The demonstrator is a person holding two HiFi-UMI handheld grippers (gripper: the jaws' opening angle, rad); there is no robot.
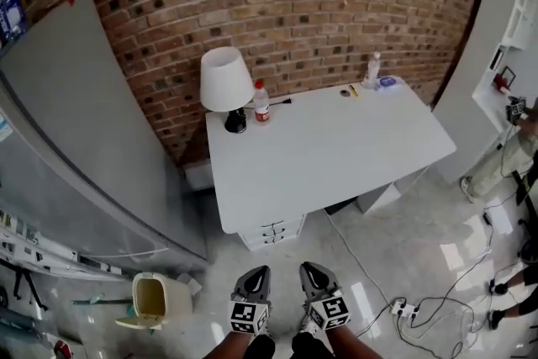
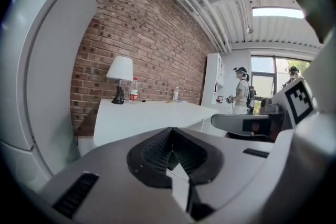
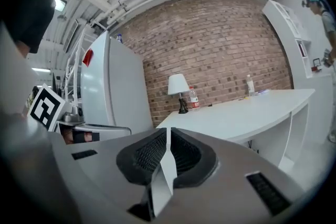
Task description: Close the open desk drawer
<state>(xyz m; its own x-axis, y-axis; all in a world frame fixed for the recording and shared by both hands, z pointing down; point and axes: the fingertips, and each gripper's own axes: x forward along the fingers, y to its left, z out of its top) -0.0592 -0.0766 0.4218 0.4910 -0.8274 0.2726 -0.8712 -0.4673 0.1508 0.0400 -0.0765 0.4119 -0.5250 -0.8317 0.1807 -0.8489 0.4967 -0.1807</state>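
Desk (image 1: 336, 139): white, by brick wall. Drawers (image 1: 273, 229): under its near corner, fronts seemingly flush, so either closed or barely open. Left gripper (image 1: 255, 277), right gripper (image 1: 315, 273): clenched, empty, well apart from the drawers.

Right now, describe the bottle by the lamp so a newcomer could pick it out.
On the white desk against the brick wall, find the white-shaded lamp at the back left corner. The bottle stands just right of its black base; its red cap and label set it apart from the clear bottle at the back right.
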